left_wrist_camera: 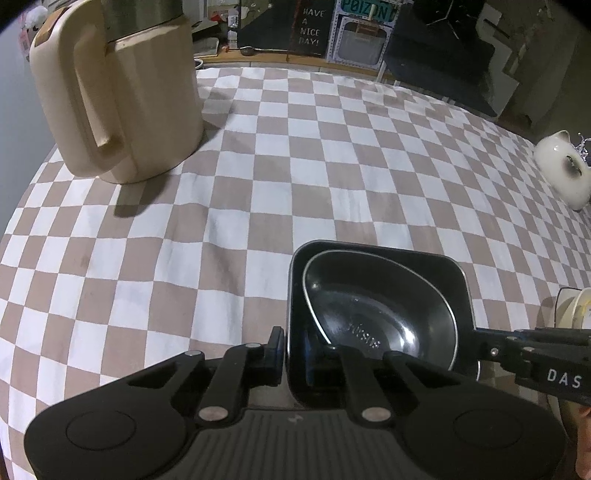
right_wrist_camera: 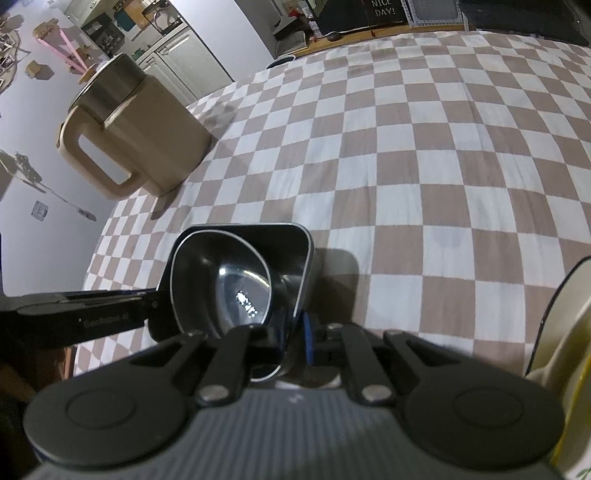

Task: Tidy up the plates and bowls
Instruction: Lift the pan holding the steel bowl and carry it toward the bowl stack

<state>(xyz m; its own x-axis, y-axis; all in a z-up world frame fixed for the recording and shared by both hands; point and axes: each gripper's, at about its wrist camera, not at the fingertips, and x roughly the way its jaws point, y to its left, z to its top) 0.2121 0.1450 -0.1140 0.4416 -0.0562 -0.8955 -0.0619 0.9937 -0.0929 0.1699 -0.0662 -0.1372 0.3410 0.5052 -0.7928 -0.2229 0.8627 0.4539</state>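
Left wrist view: both tongs are pinching one black square dish on the checkered desk.
A beige jug (left_wrist_camera: 122, 103) is standing far left; the left tongs (left_wrist_camera: 295, 350) are clamping the black square dish (left_wrist_camera: 443, 266) at its near-left wall, an oval black bowl (left_wrist_camera: 376, 314) is nesting inside, and the right tongs (right_wrist_camera: 295, 332) are gripping its opposite wall.

A home kitchen or dining corner is showing here: a checked tablecloth (left_wrist_camera: 332, 166) is covering the table, with a beige jug (left_wrist_camera: 122, 96) standing on it. Pale cupboards (right_wrist_camera: 184, 62) are lining the far wall, and a "Have a nice day" sign (left_wrist_camera: 309, 27) is leaning behind the table.
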